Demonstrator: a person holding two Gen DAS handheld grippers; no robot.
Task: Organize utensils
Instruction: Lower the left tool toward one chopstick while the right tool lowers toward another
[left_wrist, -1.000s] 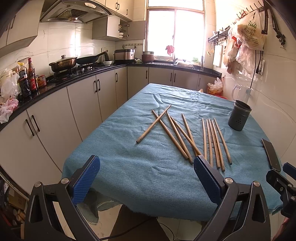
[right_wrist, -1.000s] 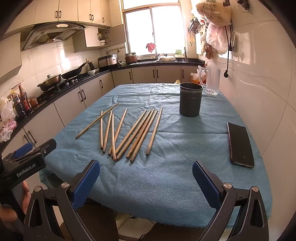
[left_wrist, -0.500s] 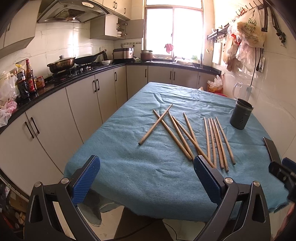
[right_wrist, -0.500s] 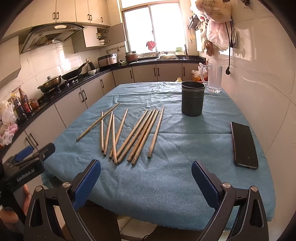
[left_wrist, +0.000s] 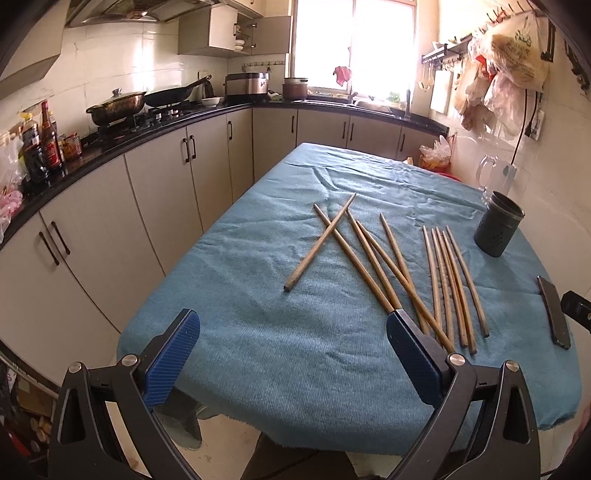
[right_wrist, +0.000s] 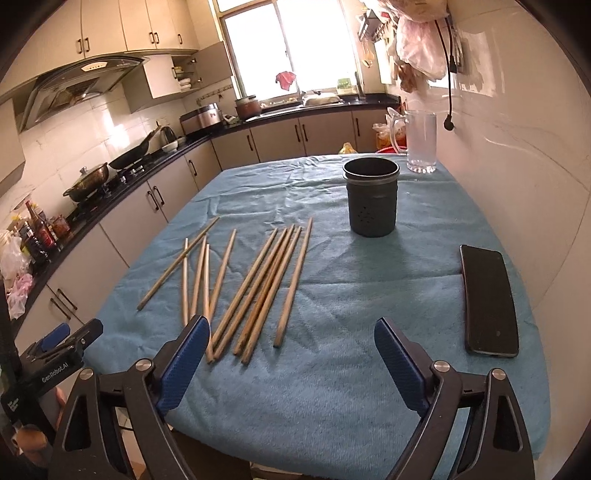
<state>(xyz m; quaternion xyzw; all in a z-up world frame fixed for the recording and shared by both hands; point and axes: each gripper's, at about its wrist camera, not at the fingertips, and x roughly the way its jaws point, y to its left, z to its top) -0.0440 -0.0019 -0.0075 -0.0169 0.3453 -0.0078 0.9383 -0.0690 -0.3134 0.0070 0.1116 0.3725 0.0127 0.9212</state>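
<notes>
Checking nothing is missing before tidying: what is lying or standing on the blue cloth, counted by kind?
Chopsticks: 10
Dark holder cup: 1
Black phone: 1
Glass jug: 1
Total: 13

Approx. ten wooden chopsticks (right_wrist: 258, 284) lie flat, loosely fanned, near upright empty-looking dark holder (right_wrist: 372, 201).

Matt wooden chopsticks (right_wrist: 258, 284) on rough blue cloth (right_wrist: 332, 387); dull metal holder (right_wrist: 372, 201), glossy black phone (right_wrist: 487, 299).
</notes>
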